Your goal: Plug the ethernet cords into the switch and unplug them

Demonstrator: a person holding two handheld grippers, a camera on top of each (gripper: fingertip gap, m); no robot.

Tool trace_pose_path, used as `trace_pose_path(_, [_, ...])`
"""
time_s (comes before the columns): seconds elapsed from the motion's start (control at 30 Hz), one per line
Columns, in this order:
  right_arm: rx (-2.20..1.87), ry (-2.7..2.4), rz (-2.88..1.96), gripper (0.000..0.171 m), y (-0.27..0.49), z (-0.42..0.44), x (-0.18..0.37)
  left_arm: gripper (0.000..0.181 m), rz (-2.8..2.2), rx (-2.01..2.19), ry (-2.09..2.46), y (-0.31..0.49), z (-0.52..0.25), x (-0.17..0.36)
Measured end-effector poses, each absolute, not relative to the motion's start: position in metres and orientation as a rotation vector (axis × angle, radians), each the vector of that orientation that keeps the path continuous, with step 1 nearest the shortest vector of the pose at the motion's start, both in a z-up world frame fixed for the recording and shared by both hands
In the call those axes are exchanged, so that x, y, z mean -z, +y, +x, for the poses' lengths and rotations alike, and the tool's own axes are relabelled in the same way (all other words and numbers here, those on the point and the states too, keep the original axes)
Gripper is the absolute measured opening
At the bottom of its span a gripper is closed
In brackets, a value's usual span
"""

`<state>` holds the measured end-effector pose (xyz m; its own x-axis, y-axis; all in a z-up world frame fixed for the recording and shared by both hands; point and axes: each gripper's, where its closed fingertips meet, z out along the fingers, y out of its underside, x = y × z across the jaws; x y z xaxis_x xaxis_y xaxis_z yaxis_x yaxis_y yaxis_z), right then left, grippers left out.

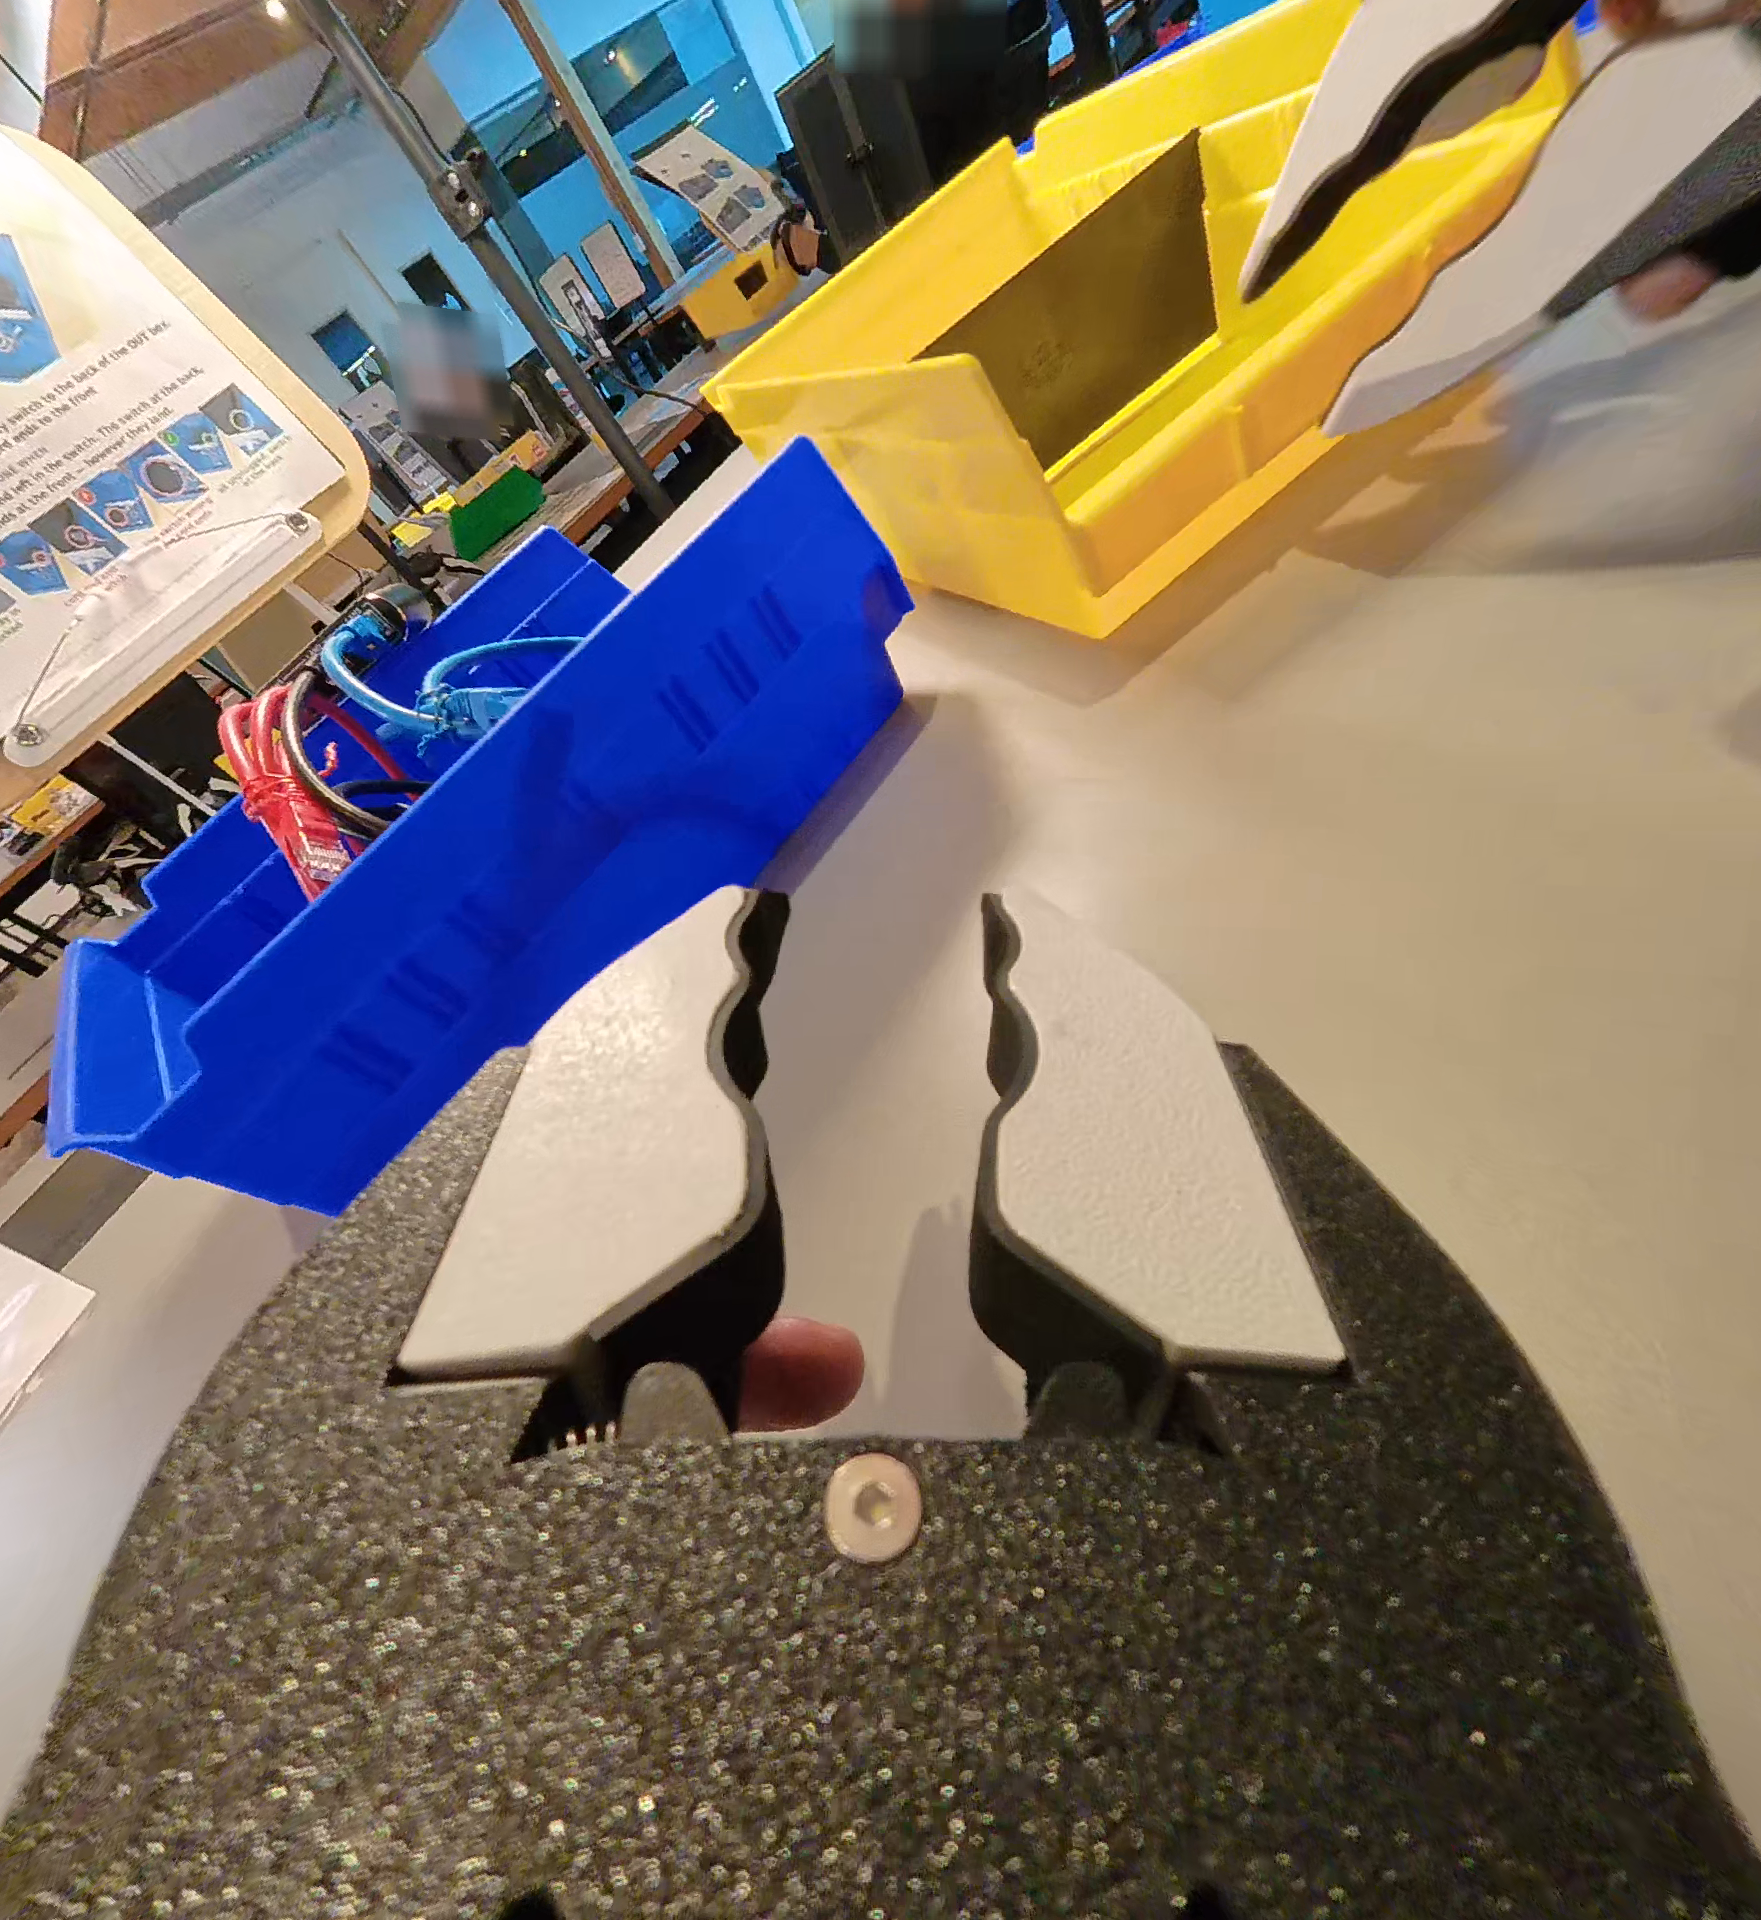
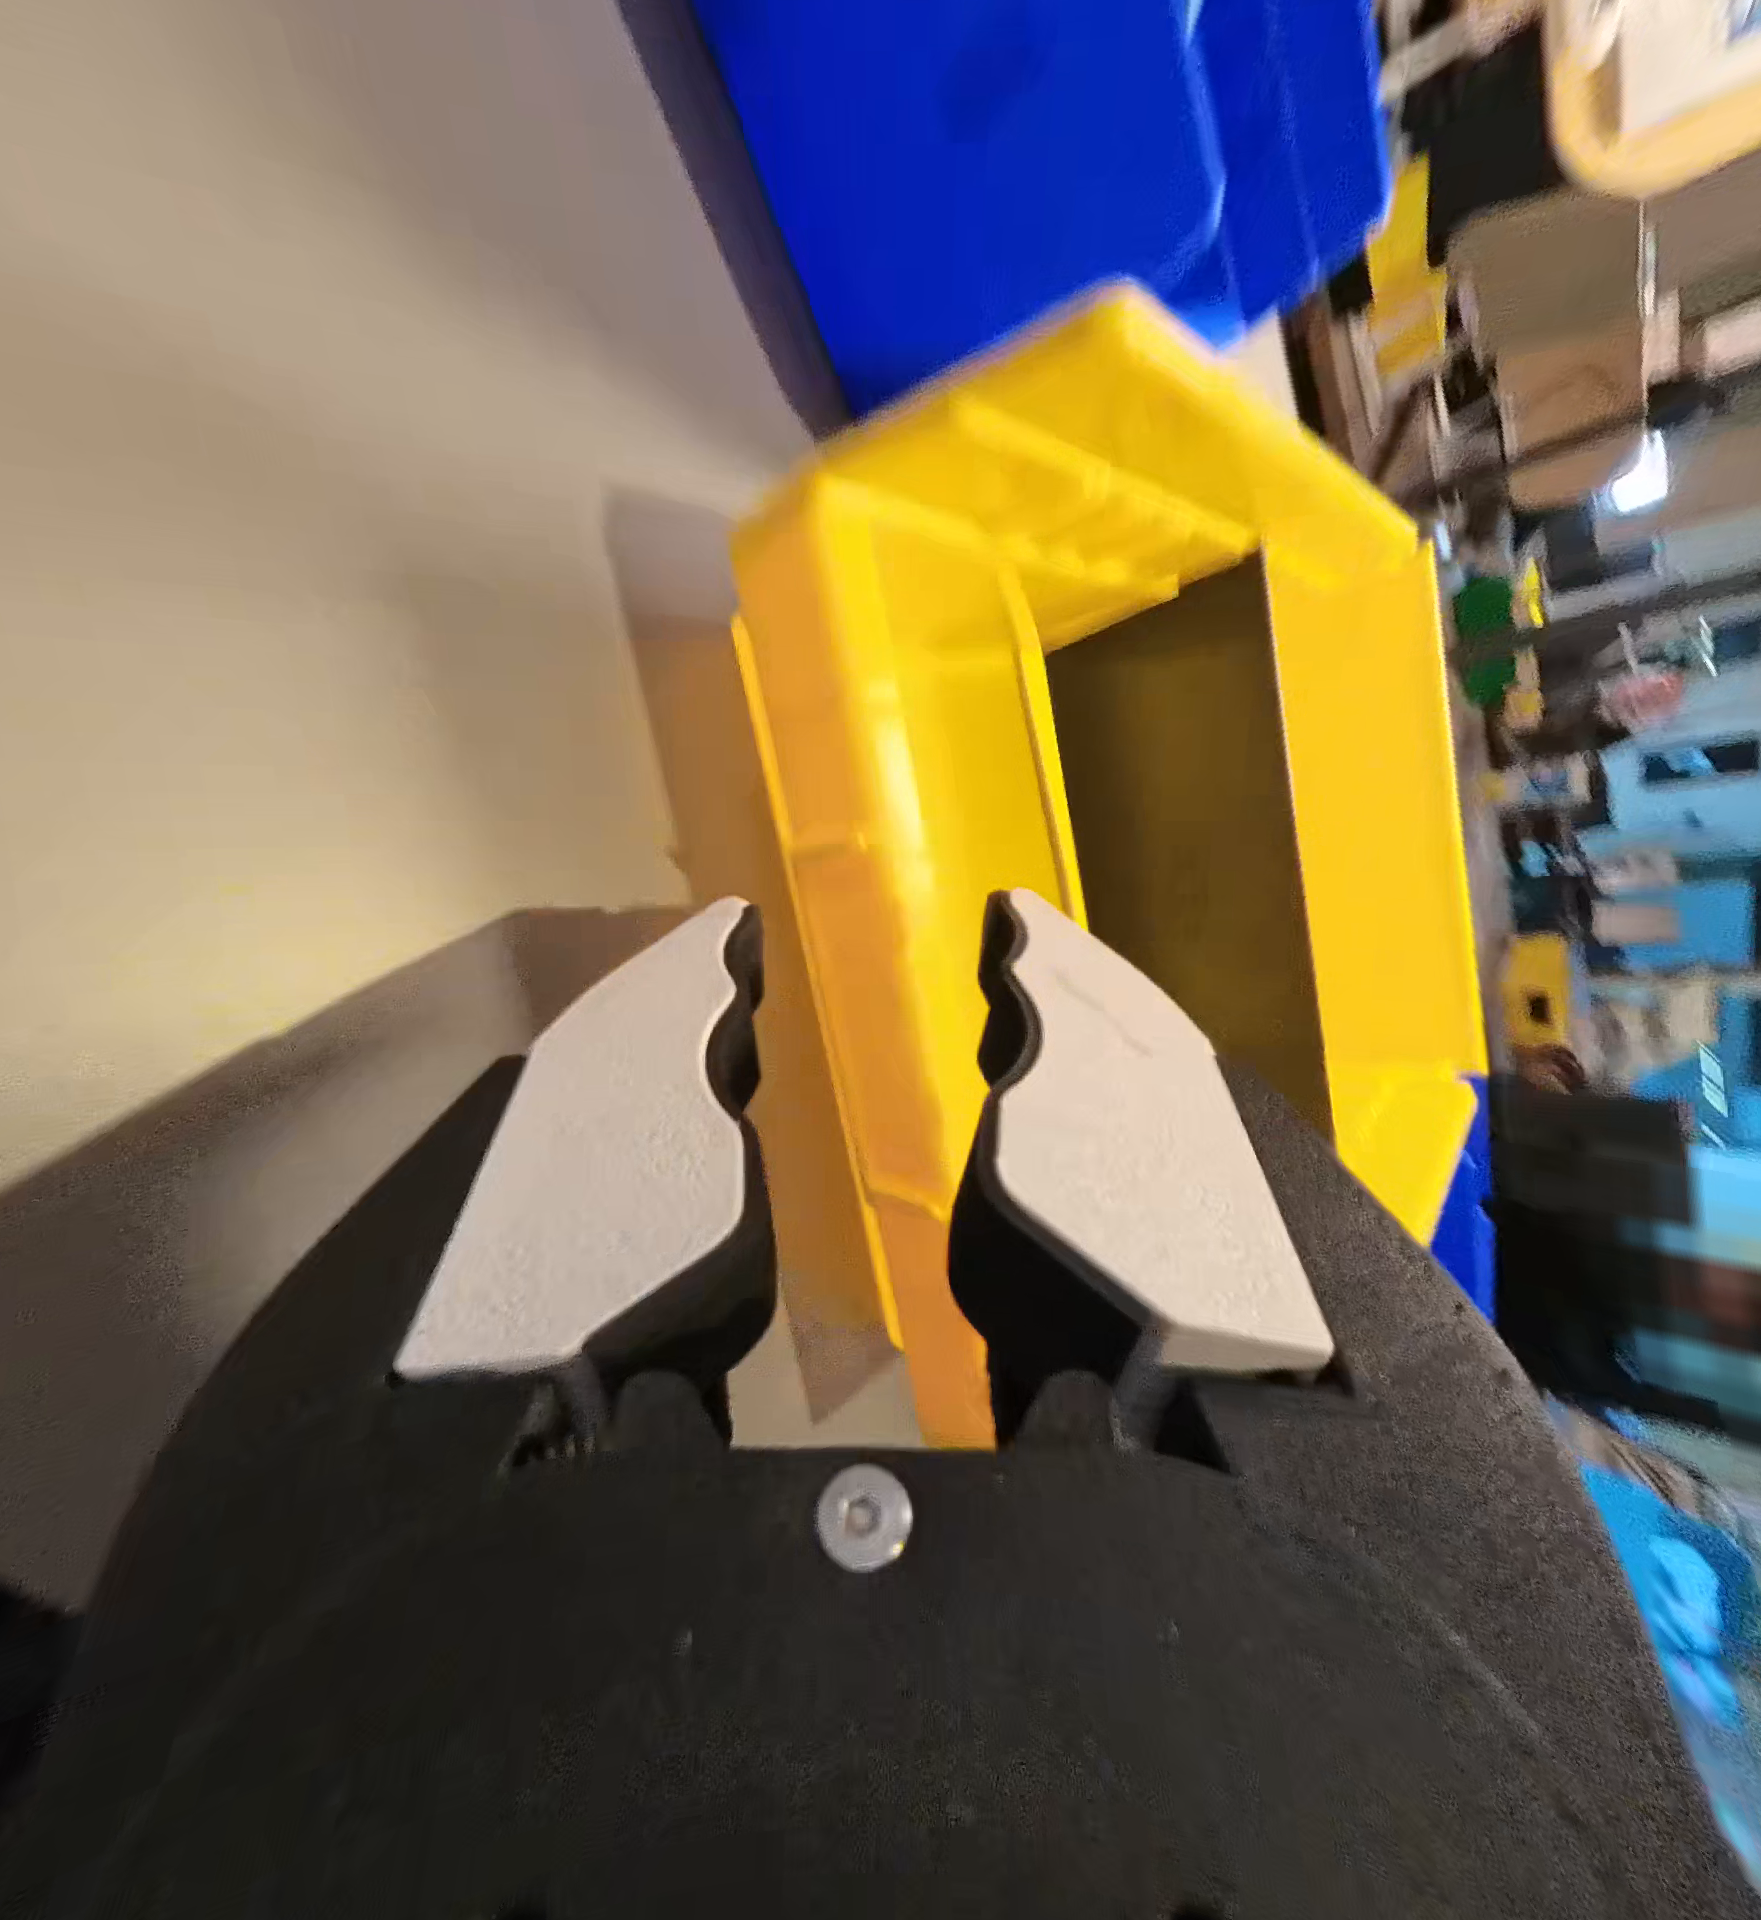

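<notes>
A blue bin (image 1: pixel 502 904) lies on the table at the left and holds a red ethernet cord (image 1: pixel 299 821), a light blue cord (image 1: pixel 460 696) and a black cable (image 1: pixel 320 769). The switch itself is not visible. My left gripper (image 1: pixel 871 914) is open and empty, low over the bare table just right of the blue bin. My right gripper (image 2: pixel 871 920) is open and empty over the yellow bin's (image 2: pixel 959 727) near wall. It also shows in the left wrist view (image 1: pixel 1291 343) above the yellow bin (image 1: pixel 1011 436).
The yellow bin has a dark bottom (image 1: pixel 1094 343) and nothing in it. An instruction sheet on a board (image 1: pixel 76 447) stands at the left edge. The grey table (image 1: pixel 1375 935) spreads right of both bins. The blue bin (image 2: pixel 1011 156) sits beyond the yellow one.
</notes>
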<state>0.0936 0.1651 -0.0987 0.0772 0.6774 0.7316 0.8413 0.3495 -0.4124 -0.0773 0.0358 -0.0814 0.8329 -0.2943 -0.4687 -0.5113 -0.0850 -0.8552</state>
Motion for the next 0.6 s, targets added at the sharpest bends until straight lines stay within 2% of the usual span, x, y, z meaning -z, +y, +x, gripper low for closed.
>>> trace_pose_path(0.13, [-0.175,-1.707,-1.294,0.039,0.111,0.064,0.089,0.04,-1.683,-0.227,0.567,0.039,-0.086,0.077])
trace_pose_path(0.23, [-0.343,-1.697,-1.303,0.039,0.098,0.047,0.096,0.041,-1.67,-0.235,0.479,0.04,-0.097,0.07])
trace_pose_path(0.4, [-0.478,-1.691,-1.406,0.041,0.104,0.028,0.127,0.04,-1.643,-0.203,0.372,0.039,-0.109,0.059])
trace_pose_path(0.6, [-0.506,-1.613,-1.416,0.044,0.115,0.027,0.119,0.04,-1.694,-0.159,0.344,0.052,-0.107,0.063])
